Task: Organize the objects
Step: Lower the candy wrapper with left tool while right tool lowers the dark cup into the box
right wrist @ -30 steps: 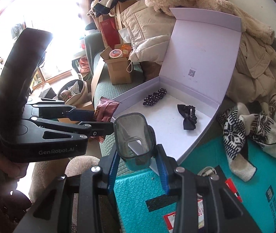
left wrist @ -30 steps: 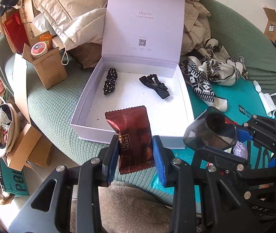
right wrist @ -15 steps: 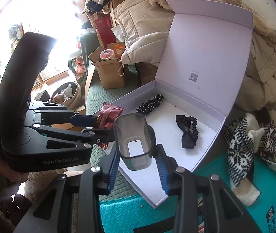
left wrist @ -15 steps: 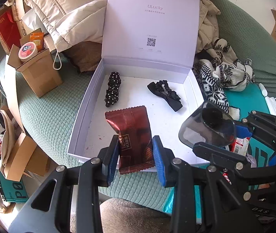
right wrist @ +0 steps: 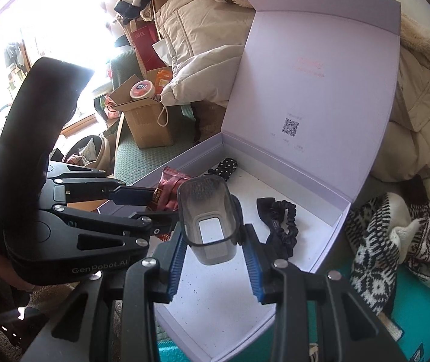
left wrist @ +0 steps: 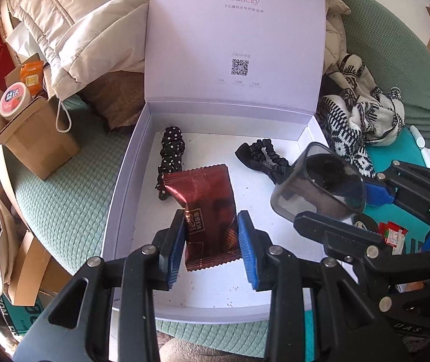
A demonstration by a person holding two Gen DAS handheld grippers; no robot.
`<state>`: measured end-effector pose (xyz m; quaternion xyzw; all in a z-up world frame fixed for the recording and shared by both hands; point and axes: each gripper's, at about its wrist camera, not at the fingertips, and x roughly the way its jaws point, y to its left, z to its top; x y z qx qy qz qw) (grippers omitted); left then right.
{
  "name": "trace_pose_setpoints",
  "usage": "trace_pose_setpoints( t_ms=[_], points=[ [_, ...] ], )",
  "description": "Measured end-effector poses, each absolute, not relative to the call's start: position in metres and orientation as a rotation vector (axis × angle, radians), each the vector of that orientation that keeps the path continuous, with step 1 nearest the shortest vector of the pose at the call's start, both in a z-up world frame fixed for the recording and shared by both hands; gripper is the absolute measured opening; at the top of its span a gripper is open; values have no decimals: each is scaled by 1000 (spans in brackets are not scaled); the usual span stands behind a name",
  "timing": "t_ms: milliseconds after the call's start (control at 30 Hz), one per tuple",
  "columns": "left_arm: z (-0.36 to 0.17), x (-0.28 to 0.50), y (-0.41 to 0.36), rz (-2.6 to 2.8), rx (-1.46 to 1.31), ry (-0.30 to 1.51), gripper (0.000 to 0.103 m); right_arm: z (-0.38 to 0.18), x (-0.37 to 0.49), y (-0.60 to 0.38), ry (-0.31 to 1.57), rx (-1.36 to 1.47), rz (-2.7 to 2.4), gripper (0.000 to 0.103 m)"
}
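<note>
My left gripper [left wrist: 211,244] is shut on a dark red snack packet [left wrist: 207,208], held over the front half of the open lilac box [left wrist: 121,187]. My right gripper [right wrist: 213,256] is shut on a smoky grey translucent case [right wrist: 210,220], also over the box's white floor. In the left wrist view that case [left wrist: 317,190] hangs at the right, above the box's right wall. On the box floor lie a black polka-dot scrunchie [left wrist: 171,157] and a black bow hair tie [left wrist: 263,158]. The lid [left wrist: 234,36] stands upright at the back.
The box rests on a green cushion [left wrist: 73,196]. A brown cardboard carton [left wrist: 30,138] with a round tub stands to the left. Beige coats [left wrist: 88,30] pile behind, a black-and-white knit [left wrist: 363,114] lies right of the box, and a teal mailer [right wrist: 417,310] sits at the right.
Both grippers have moved forward and slightly down, from before the box's front wall to over its floor. The box now looks larger and closer. Both grips are unchanged.
</note>
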<state>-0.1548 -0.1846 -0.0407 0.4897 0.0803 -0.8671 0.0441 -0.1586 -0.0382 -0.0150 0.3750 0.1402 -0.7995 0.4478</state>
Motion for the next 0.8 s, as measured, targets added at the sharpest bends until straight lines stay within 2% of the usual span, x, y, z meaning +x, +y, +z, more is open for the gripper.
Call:
trace_pose_setpoints(
  t_ms=[800],
  points=[
    [-81, -230, -208, -2641, 1567, 178, 32, -40, -226, -66, 381, 966, -2018, 36]
  ],
)
